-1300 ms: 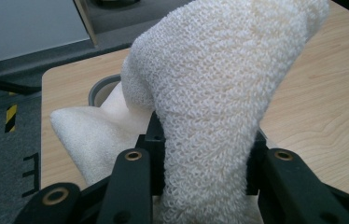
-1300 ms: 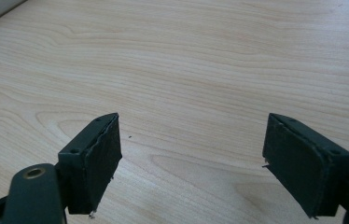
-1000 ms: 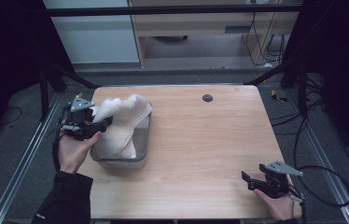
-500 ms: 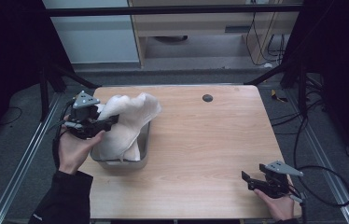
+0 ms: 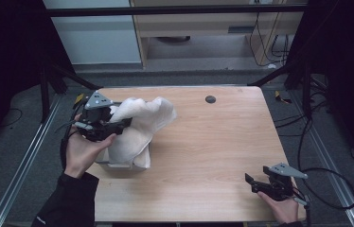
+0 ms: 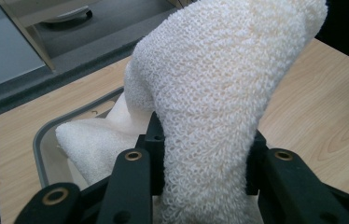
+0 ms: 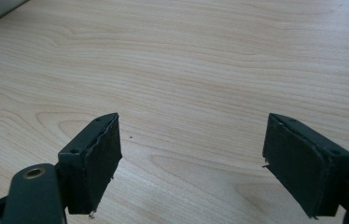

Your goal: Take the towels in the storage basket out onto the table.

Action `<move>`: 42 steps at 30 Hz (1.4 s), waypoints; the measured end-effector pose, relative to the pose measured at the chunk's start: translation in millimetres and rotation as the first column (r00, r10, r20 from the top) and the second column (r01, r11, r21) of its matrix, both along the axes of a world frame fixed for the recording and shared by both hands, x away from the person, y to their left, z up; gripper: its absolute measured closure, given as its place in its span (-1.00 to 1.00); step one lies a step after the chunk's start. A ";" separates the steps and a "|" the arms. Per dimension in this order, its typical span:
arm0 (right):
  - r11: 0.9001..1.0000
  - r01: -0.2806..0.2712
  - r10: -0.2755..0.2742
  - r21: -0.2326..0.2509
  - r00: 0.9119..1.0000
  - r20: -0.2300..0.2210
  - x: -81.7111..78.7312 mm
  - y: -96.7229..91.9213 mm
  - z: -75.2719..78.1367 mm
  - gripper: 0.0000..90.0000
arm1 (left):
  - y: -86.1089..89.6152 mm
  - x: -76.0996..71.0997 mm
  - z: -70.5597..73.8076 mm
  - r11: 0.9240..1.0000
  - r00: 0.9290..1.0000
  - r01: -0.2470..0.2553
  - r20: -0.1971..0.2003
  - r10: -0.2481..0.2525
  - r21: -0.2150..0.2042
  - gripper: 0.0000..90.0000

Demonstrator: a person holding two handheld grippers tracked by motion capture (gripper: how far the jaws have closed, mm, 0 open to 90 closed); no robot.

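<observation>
— Seen from the high view?
— A wooden worktop (image 5: 203,156). Left gripper (image 5: 100,124) up above the left side, clamped on a white towel (image 5: 139,124). Towel lifted, one end puffed out toward the middle, the other end hanging down into a grey tub (image 5: 118,166) under it. Small dark round spot (image 5: 210,99) near the far edge. Right gripper (image 5: 272,183) low at the near right corner, well apart from the towel.

— And from the left gripper view?
— Jaws squeezed tight on the towel (image 6: 219,93), a fat fold standing up between them. Rest of the towel drooping into the tub (image 6: 39,144), rounded rim down at the left.

— From the right gripper view?
— Jaws spread wide, nothing between them. Just bare worktop (image 7: 200,70) with wavy wood lines below.
</observation>
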State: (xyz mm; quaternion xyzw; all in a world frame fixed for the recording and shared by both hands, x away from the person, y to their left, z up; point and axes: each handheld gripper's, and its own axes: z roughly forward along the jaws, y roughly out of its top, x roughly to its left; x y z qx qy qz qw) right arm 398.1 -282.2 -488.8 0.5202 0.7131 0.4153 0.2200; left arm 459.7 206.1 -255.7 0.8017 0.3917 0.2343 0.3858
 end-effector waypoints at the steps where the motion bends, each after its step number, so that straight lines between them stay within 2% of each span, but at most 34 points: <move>1: 1.000 0.000 0.000 0.000 1.000 0.000 0.0 0.0 0.0 -0.57 | -1.1 -0.3 0.9 1.000 1.000 0.008 0.001 -0.008 0.007 0.44; 7: 1.000 0.000 0.000 0.001 1.000 0.000 0.0 0.0 0.0 -0.57 | -9.0 -2.2 5.4 0.999 1.000 0.029 0.003 -0.029 0.017 0.44; 12: 1.000 -0.001 0.001 0.005 1.000 0.003 -0.3 0.0 0.2 -0.57 | -17.8 -3.4 9.1 0.999 0.999 0.048 0.008 -0.048 0.009 0.44; 18: 1.000 -0.002 0.002 0.005 1.000 0.002 -0.3 0.1 0.4 -0.57 | -28.5 -3.1 9.6 0.998 0.998 0.069 0.013 -0.068 -0.003 0.44; 26: 1.000 -0.002 0.002 0.004 1.000 0.005 -0.7 0.0 0.4 -0.57 | -45.3 -3.9 10.7 0.994 0.994 0.108 0.012 -0.108 0.003 0.44; 30: 1.000 0.000 0.000 0.000 1.000 0.007 -0.8 -0.2 0.5 -0.57 | -53.9 -3.5 10.1 0.993 0.993 0.121 0.013 -0.121 -0.007 0.44; 42: 1.000 0.012 -0.012 -0.005 1.000 0.010 -1.5 -0.8 0.6 -0.58 | -82.5 -0.9 -0.1 0.984 0.984 0.179 -0.003 -0.179 0.008 0.44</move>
